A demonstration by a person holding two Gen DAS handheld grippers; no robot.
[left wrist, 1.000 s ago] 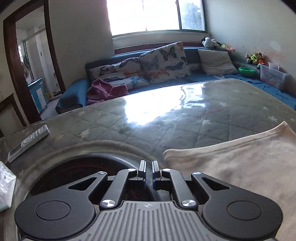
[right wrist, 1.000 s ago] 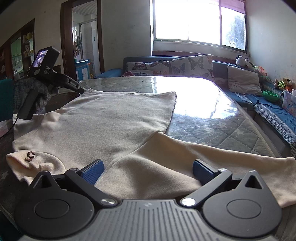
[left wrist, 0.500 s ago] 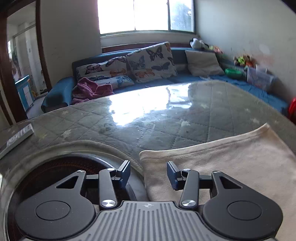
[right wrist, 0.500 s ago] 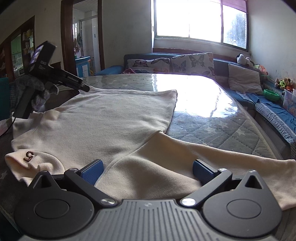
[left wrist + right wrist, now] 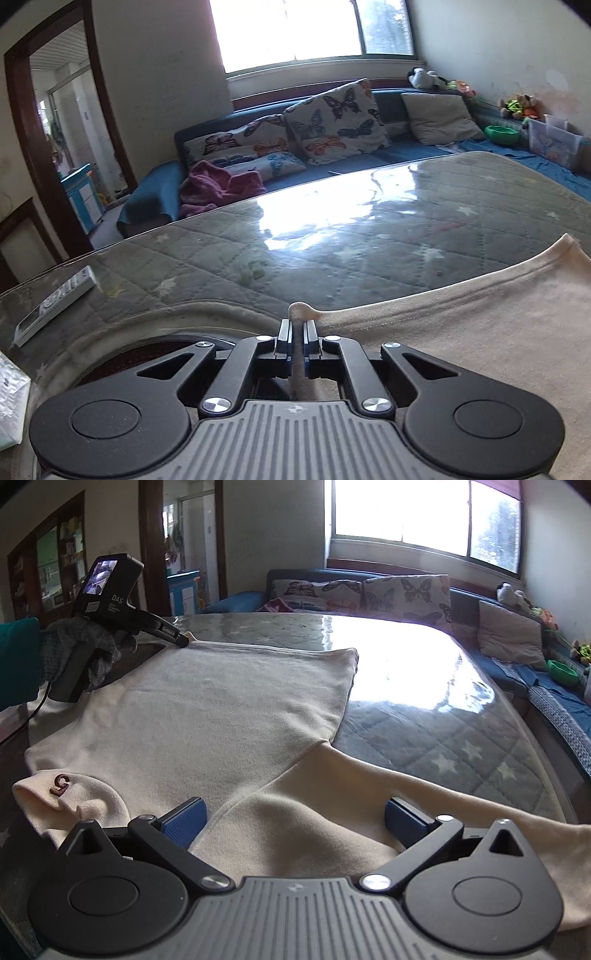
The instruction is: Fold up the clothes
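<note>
Left tongs (image 5: 297, 332) pinching sweater (image 5: 229, 709) hem, right tongs (image 5: 295, 818) spread

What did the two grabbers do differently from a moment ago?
The left gripper opened, slid right to the sweater hem corner, then closed on it. The right gripper stayed open over the sleeve. The sweater stayed flat on the table.

Glass-topped quilted table (image 5: 369, 236), cream sweater (image 5: 221, 709) spread flat, remote (image 5: 55, 304)
</note>
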